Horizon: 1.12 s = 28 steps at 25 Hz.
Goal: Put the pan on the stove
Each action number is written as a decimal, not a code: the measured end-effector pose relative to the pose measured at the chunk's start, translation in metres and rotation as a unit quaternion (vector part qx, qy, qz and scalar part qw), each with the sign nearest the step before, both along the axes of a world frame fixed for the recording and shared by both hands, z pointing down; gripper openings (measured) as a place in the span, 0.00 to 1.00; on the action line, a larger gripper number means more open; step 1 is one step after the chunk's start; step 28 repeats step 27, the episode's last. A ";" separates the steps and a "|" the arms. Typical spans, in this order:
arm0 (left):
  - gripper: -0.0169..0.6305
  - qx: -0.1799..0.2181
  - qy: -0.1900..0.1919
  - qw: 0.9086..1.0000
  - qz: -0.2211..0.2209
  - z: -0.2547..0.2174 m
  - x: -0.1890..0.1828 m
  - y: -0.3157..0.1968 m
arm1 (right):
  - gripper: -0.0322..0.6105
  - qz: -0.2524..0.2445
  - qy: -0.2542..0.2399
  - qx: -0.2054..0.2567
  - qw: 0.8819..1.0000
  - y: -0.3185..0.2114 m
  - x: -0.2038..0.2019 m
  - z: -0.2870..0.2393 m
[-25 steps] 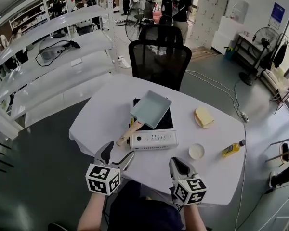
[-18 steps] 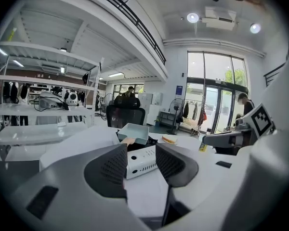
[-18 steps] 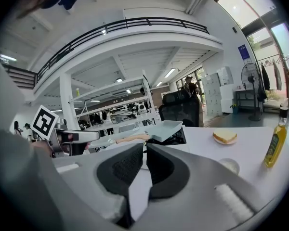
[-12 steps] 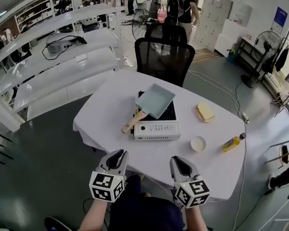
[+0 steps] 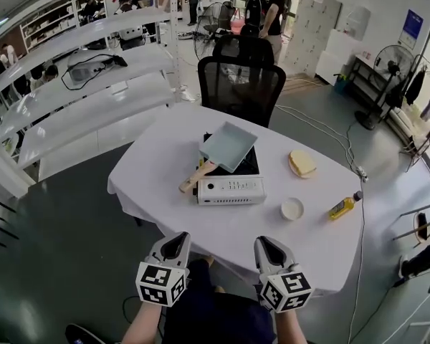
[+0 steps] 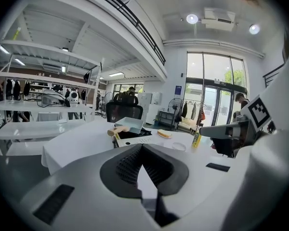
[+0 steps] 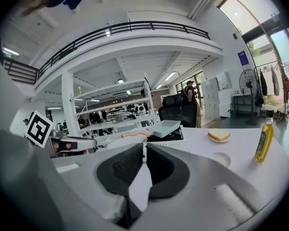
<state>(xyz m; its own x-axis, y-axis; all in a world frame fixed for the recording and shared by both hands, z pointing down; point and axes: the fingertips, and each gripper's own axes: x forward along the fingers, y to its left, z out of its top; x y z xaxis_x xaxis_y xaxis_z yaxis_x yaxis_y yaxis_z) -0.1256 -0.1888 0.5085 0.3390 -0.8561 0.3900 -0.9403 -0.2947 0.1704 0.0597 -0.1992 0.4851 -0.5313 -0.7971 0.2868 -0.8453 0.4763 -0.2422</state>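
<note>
You are looking down at a round table with a white cloth [image 5: 158, 178]. The pale blue-green square pan [image 5: 229, 147] is sitting on the black top of a white portable stove [image 5: 231, 190] near the table's middle. The pan is lying slightly tilted, and its light wooden handle [image 5: 193, 178] is reaching out past the stove's left corner, over the cloth.

You are holding both grippers low at the table's near edge, well apart from the pan and side by side. The jaws of your left gripper [image 5: 178, 237] have just been closing and are now pressing tip to tip, with nothing between them. The jaws of your right gripper [image 5: 264, 241] are also resting closed, their tips all but touching, and are holding nothing.

To the right of the stove, a slice of pale bread [image 5: 302, 163] is lying on the cloth. Nearer you, a small white round dish [image 5: 292, 208] is sitting beside a yellow bottle with a dark cap [image 5: 342, 206]. A black mesh office chair [image 5: 242, 84] is standing at the table's far side.
</note>
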 end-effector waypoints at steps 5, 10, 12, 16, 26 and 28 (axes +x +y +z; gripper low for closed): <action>0.04 -0.003 0.002 1.000 0.002 0.004 0.002 0.003 | 0.09 0.006 0.011 0.010 1.000 0.005 0.005 -0.001; 0.04 0.001 -0.005 1.000 0.006 0.004 0.002 0.001 | 0.09 0.012 0.007 0.014 1.000 0.005 0.008 -0.003; 0.04 0.004 -0.006 1.000 0.008 0.002 0.003 0.000 | 0.09 0.012 0.006 0.016 1.000 0.004 0.008 -0.005; 0.04 0.008 -0.006 1.000 0.014 0.000 0.005 -0.004 | 0.09 0.011 0.007 0.019 1.000 0.002 0.008 -0.007; 0.04 0.020 0.001 0.999 0.034 0.001 0.013 -0.005 | 0.09 -0.020 0.006 0.016 1.000 0.004 -0.001 -0.003; 0.04 0.021 0.000 0.999 0.037 0.001 0.015 -0.005 | 0.09 -0.025 0.007 0.016 1.000 0.005 -0.002 -0.002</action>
